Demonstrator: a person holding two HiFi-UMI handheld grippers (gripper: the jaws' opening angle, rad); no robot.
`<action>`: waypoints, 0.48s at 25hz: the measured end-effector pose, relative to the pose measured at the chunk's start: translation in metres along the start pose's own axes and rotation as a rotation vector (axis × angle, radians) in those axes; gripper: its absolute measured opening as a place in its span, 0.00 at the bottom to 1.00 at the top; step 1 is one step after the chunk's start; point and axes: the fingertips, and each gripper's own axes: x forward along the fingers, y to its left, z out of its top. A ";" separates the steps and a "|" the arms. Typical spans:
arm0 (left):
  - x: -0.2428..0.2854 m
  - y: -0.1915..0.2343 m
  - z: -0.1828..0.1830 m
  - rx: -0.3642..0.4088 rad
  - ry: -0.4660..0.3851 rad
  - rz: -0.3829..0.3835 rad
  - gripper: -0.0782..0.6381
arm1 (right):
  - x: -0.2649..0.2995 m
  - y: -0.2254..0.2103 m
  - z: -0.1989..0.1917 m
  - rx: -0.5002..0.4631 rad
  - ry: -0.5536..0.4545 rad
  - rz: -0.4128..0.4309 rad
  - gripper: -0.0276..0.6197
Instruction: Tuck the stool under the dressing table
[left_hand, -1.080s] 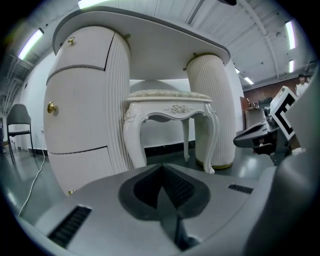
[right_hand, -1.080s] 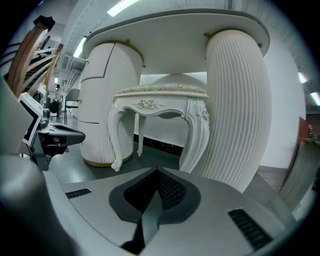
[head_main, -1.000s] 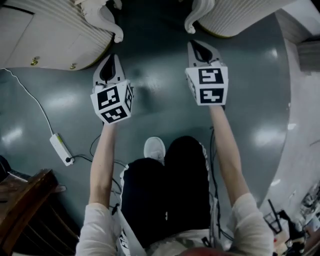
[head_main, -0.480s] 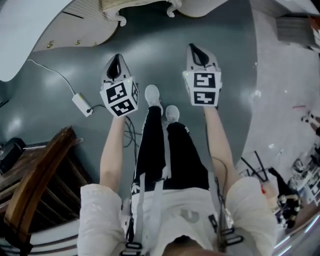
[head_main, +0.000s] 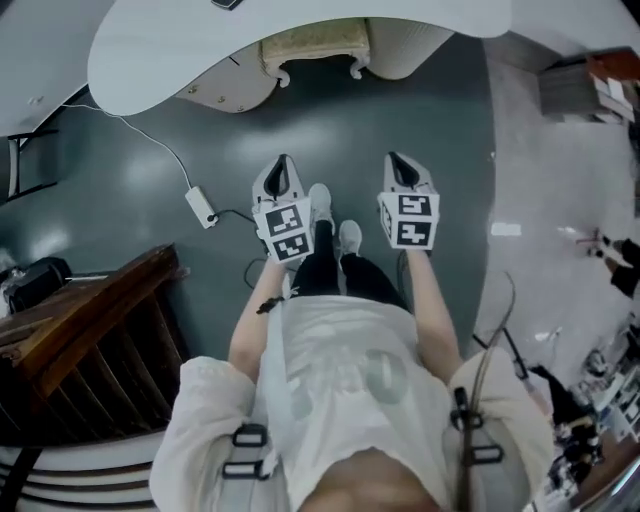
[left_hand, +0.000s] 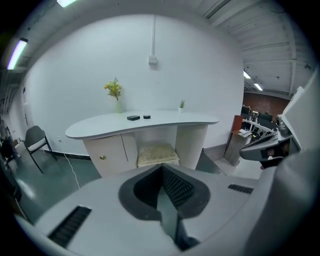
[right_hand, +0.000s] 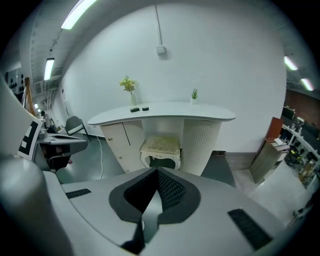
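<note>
Left of stool (head_main: 315, 45), corded power strip (head_main: 202, 206)

One stool (right_hand: 161, 146), one dressing table (right_hand: 165, 112), two claws (head_main: 283, 170) (head_main: 400, 168) (one per hand), two plants (right_hand: 128, 85) (right_hand: 194, 94).

The stool (right_hand: 161, 146) is seen upright in the kneehole of the dressing table (right_hand: 165, 111), between its cupboard side and its ribbed pedestal. A cream patterned cushion and carved white legs are shown. From above, the stool's front edge is seen just past the white, curved tabletop.
</note>
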 end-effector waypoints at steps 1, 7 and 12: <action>-0.013 -0.002 0.005 0.007 -0.005 0.005 0.11 | -0.013 0.001 0.000 0.005 0.000 0.009 0.05; -0.049 -0.024 0.015 0.002 -0.038 0.034 0.11 | -0.056 -0.006 -0.003 -0.026 -0.044 0.040 0.05; -0.053 -0.026 0.028 -0.013 -0.068 0.029 0.11 | -0.056 -0.013 0.004 -0.050 -0.082 0.017 0.05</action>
